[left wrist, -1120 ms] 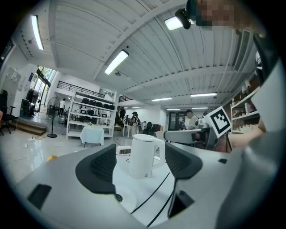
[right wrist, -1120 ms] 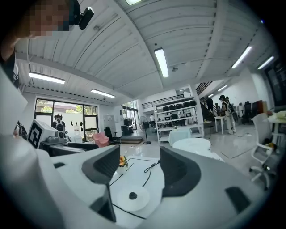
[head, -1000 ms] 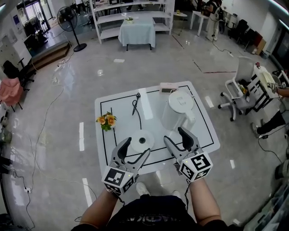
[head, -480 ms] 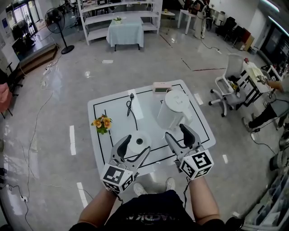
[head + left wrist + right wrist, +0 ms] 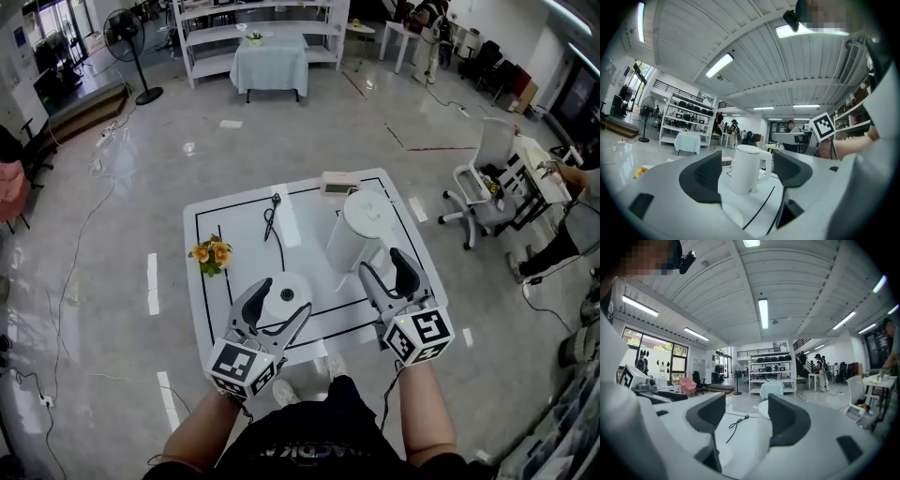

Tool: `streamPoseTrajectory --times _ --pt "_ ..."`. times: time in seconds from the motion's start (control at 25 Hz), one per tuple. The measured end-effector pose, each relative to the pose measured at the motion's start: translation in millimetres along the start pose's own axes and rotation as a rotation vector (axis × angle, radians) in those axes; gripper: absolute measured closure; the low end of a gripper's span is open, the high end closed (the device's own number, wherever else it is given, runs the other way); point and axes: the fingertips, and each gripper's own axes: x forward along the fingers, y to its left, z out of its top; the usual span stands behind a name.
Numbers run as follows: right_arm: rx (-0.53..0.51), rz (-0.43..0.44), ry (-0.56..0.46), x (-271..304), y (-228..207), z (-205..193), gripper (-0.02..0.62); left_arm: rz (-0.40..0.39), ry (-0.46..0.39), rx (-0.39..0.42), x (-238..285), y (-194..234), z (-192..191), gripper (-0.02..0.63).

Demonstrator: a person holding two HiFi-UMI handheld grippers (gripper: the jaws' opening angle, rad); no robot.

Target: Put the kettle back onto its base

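Observation:
The white kettle (image 5: 359, 232) stands upright on the white table (image 5: 225, 225), right of centre, its handle toward me. Its round white base (image 5: 286, 294) lies near the table's front edge, to the kettle's left. My left gripper (image 5: 281, 302) hovers open over the base, and the kettle (image 5: 748, 168) shows between its jaws in the left gripper view. My right gripper (image 5: 386, 266) is open just in front of the kettle's handle, holding nothing. In the right gripper view the kettle (image 5: 764, 427) is half hidden behind the right jaw.
A small bunch of orange flowers (image 5: 213, 253) lies at the table's left. A black cable (image 5: 270, 217) and a white strip (image 5: 286, 217) lie at the back, with a pink-white box (image 5: 338, 182) at the far edge. An office chair (image 5: 478, 192) stands to the right.
My right gripper has moved right and forward, closer to the kettle's handle. The left gripper stays over the base. Kettle and base have not moved.

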Motion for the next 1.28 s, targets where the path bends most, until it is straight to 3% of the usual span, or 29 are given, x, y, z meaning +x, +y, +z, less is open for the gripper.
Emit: streamPoseTrajectory --times 0.6,1.28 --pt "-0.013 0.032 0.055 30 -79 -31 0.33 0.067 0.035 -0.002 71 -13 -9 0.273" --pt "-0.015 0.128 0.213 54 -99 -110 0.331 0.123 0.076 -0.058 113 -14 -38 0.273"
